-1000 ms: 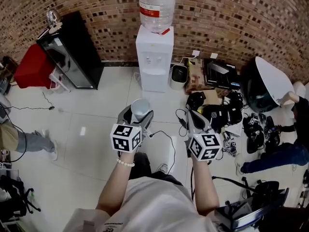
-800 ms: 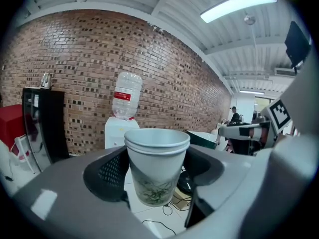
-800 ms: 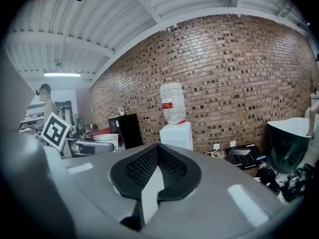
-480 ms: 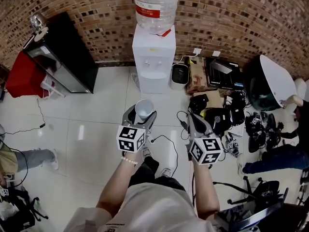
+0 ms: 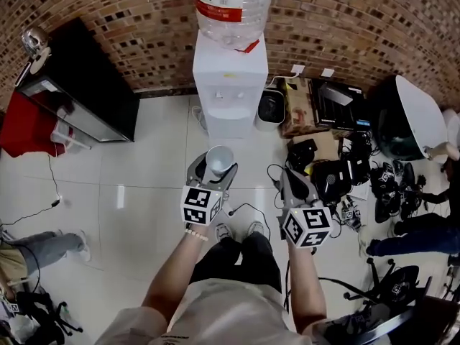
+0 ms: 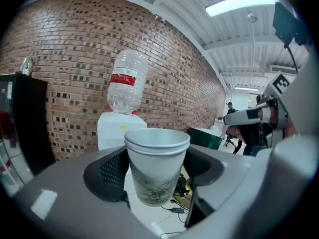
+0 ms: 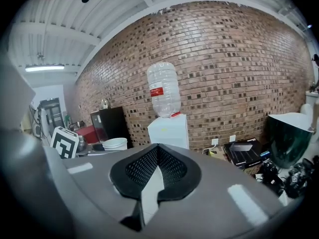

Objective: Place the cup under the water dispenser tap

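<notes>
A white paper cup (image 5: 219,158) with a green leaf print (image 6: 157,166) stands upright between the jaws of my left gripper (image 5: 213,165), which is shut on its sides. The white water dispenser (image 5: 228,85) with a clear bottle (image 5: 233,6) on top stands against the brick wall, straight ahead of the cup and still some way off across the floor. It shows behind the cup in the left gripper view (image 6: 112,128). My right gripper (image 5: 291,182) hovers to the right of the left one, shut and holding nothing, and also faces the dispenser (image 7: 169,131).
A black cabinet (image 5: 79,85) stands left of the dispenser and a small bin (image 5: 271,108) right of it. Bags, boxes and cables (image 5: 330,164) crowd the floor at the right, beside a dark tub (image 5: 402,121). A cable (image 5: 248,210) lies near my feet. A person's leg (image 5: 43,246) shows at lower left.
Both grippers have moved forward toward the dispenser, which now looks nearer and larger in the head view. The cup stays held in the left gripper.
</notes>
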